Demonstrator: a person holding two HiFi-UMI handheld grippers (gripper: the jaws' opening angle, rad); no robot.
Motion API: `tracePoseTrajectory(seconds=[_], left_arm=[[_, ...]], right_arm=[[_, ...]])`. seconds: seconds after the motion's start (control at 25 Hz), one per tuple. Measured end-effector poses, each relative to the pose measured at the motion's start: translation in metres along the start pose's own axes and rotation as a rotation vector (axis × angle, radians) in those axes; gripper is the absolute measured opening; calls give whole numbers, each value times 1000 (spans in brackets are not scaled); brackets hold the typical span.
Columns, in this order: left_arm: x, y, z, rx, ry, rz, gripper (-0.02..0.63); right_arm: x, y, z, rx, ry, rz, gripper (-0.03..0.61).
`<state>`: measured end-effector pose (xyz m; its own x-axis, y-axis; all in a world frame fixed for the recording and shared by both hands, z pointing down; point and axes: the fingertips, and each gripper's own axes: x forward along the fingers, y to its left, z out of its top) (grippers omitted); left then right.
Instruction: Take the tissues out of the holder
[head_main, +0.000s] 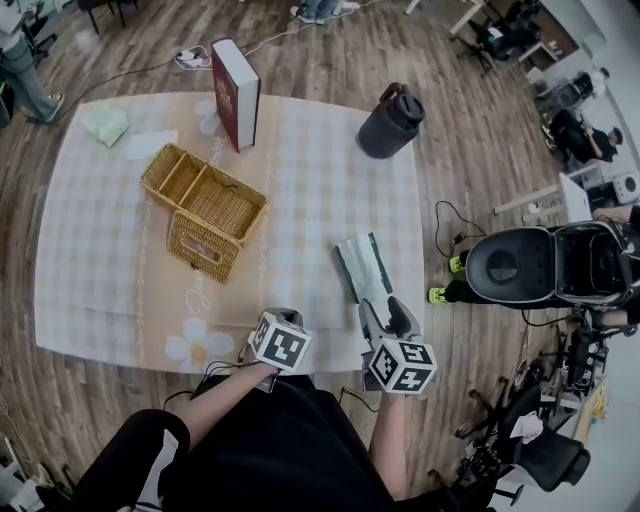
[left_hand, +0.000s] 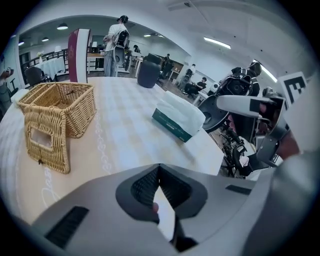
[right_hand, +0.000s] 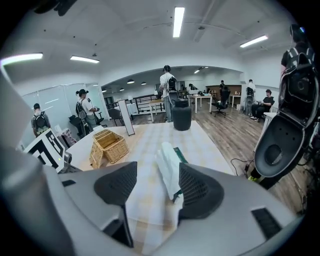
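My right gripper (right_hand: 156, 175) has its fingers released: the two pads stand well apart and neither presses on anything. The pack (head_main: 362, 268) of tissues is out of the holder (head_main: 185, 238) and lies flat on the cloth (head_main: 320, 170), just ahead of my right fingertips, near the cloth's right front corner. In the right gripper view, the pack's white top shows in the gap between the pads. It lies close to the right pad's outline, and the left pad is clear of it. In the left gripper view, the pack rests on the cloth with a finger of my right gripper just beside it. My left gripper (left_hand: 159, 169) is clenched: its pad tips meet, and nothing sits between them. It hangs over the front edge of the cloth, to the left of my right gripper. The holder, a wicker box, stands well apart from the pack, toward the left middle of the cloth. Its lid is open and hangs down the near side. A book (head_main: 237, 92) stands upright at the far edge of the cloth. A dark jug (head_main: 390, 122) stands at the far right.
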<state>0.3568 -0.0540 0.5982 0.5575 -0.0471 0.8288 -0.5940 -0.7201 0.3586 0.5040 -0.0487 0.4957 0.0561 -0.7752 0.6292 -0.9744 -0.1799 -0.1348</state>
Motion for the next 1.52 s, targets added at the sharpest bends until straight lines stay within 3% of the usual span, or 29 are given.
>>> tracePoseTrajectory(seconds=[0.12,0.28,0.48,1.08,1.52], left_arm=[[-2,-1,-4,34,12,-17,-2],[-4,-5,-10,59,31,-47,-2],[-7,-12,-22,107,56,-84,-2],[-27,0,-68,236,112,-96,-2],[-38,7,-74,239,92,-98,-2]], right_arm=[[-6,10,-18,39,30,-12,263],[-15,23,-47,112,57,-61,103],[-22,50,-77,182,83,-61,38],[-26,110,-147,363,192,-92,12],[-22,124,-155,335,260,-116,12]])
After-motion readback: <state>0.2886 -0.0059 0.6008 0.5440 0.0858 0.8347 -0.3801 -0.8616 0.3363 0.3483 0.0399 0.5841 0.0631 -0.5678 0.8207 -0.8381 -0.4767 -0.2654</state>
